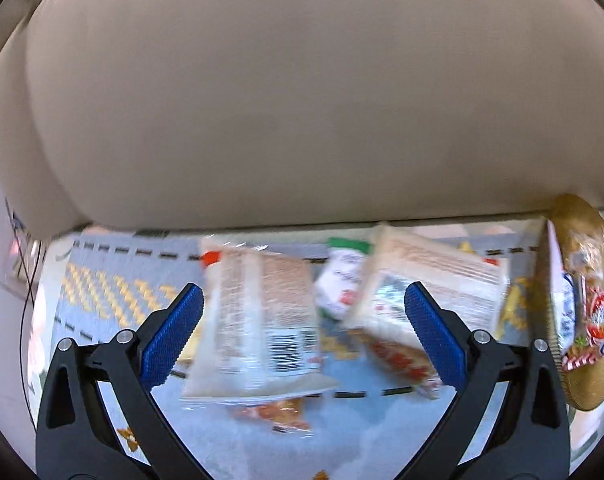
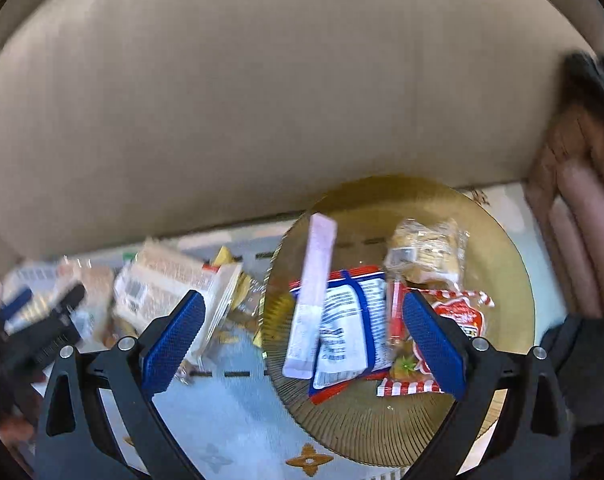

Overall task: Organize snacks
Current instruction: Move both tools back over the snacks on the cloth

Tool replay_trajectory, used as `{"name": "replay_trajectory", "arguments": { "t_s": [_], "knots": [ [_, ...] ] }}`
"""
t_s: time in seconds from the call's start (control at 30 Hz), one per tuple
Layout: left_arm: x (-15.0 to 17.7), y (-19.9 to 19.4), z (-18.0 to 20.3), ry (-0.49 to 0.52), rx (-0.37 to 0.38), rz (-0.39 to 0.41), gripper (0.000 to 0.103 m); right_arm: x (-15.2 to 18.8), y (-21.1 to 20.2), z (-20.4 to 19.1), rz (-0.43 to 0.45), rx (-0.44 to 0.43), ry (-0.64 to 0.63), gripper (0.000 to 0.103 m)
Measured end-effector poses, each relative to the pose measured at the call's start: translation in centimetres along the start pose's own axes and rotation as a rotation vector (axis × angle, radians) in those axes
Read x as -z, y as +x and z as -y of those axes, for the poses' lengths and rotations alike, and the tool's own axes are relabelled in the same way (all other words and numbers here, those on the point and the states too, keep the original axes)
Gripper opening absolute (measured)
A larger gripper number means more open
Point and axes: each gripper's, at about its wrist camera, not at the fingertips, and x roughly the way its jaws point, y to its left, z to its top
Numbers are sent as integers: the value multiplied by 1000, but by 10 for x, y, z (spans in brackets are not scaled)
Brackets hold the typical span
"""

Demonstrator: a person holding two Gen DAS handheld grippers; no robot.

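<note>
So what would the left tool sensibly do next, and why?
Probably ease down and close on the pale packet lying between its open fingers. The left tool holds nothing, several packets lie loose on the mat, and the gold plate already holds a few snacks, so that packet likely goes there next. The picture is blurred, so this is only a guess.

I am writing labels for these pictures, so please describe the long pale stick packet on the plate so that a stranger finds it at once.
Find the round golden plate on the blue patterned cloth before the beige cushion. Among its snacks, on the left side, a long pale lilac stick packet lies over the blue-edged white packet. No other packet there is so narrow and plain.
</note>
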Motion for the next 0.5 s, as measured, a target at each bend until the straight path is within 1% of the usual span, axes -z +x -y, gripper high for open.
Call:
{"name": "replay_trajectory", "arguments": {
  "t_s": [0.03,0.17,0.23,0.37,0.4,0.5],
  "knots": [
    [1,2,-7,-18,-5,-5,100,1,2,-8,1,-4,-40,98],
    [4,12,-24,-55,-12,-22,100,9,7,-40,7,27,-212,98],
    [7,15,-31,-62,-24,-29,100,14,12,-59,-2,0,-299,98],
    [10,23,-39,-53,-37,-34,100,14,16,-87,3,-65,-406,98],
    [10,26,-41,-53,-40,-36,100,13,19,-95,3,-72,-451,98],
    [11,33,-50,-74,-25,-48,100,12,30,-118,0,-41,-605,98]
  ]
}}
